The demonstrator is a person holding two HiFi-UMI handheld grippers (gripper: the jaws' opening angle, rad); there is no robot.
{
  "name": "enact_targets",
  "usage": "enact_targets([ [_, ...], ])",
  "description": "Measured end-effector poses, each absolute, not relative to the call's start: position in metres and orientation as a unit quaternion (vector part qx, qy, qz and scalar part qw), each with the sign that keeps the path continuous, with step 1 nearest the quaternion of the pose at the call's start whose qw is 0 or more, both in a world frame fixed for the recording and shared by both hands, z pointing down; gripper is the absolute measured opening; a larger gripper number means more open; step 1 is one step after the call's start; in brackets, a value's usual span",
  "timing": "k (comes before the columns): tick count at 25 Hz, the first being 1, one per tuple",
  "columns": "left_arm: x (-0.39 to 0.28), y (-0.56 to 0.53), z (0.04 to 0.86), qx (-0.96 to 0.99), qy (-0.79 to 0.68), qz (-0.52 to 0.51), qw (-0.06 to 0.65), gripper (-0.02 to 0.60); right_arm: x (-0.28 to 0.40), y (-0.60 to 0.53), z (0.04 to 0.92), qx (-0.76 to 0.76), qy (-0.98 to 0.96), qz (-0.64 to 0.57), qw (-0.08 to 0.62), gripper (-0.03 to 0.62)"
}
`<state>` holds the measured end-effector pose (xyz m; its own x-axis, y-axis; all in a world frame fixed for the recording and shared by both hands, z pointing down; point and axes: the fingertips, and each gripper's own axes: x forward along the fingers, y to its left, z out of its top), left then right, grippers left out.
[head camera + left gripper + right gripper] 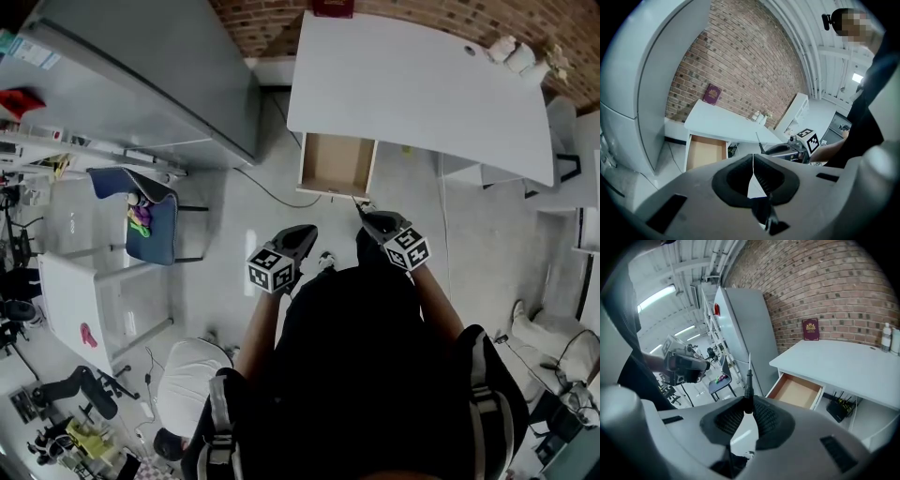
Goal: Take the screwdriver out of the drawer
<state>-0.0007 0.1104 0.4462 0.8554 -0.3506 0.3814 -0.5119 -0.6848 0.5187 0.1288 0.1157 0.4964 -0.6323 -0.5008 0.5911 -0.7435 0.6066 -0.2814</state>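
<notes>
My right gripper (747, 412) is shut on a black-handled screwdriver (748, 386) whose thin shaft points up and away. In the head view that right gripper (372, 218) is held just in front of the open drawer (336, 166), with the screwdriver (361, 210) sticking out of its jaws. The wooden drawer (796, 390) under the white desk (422, 89) stands pulled out and looks bare inside. My left gripper (300, 239) hangs to the left, below the drawer, shut with nothing between its pads. From the left gripper view (753, 176) the drawer (706, 152) and the right gripper (785, 149) show ahead.
A brick wall (825, 291) runs behind the desk, with a dark red book (810, 329) leaning on it and bottles (514, 52) at the desk's far right. A tall grey cabinet (159, 75) stands left of the desk. A blue chair (150, 216) is at the left.
</notes>
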Motion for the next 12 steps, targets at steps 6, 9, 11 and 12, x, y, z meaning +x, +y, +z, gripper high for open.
enact_targets([
  [6,-0.009,0.118,0.445,0.908,-0.245,0.119,0.317,0.018,0.129,0.126,0.492,0.363,-0.866,0.248,0.239,0.114],
  [9,-0.015,0.119,0.446,0.908,-0.248,0.116,0.318,0.018,0.129,0.128,0.489,0.365,-0.866,0.243,0.239,0.114],
  [11,-0.017,0.119,0.445,0.908,-0.250,0.114,0.317,0.018,0.129,0.130,0.486,0.365,-0.867,0.239,0.242,0.114],
  [12,-0.018,0.119,0.445,0.908,-0.250,0.113,0.317,0.018,0.129,0.131,0.484,0.366,-0.867,0.237,0.243,0.114],
])
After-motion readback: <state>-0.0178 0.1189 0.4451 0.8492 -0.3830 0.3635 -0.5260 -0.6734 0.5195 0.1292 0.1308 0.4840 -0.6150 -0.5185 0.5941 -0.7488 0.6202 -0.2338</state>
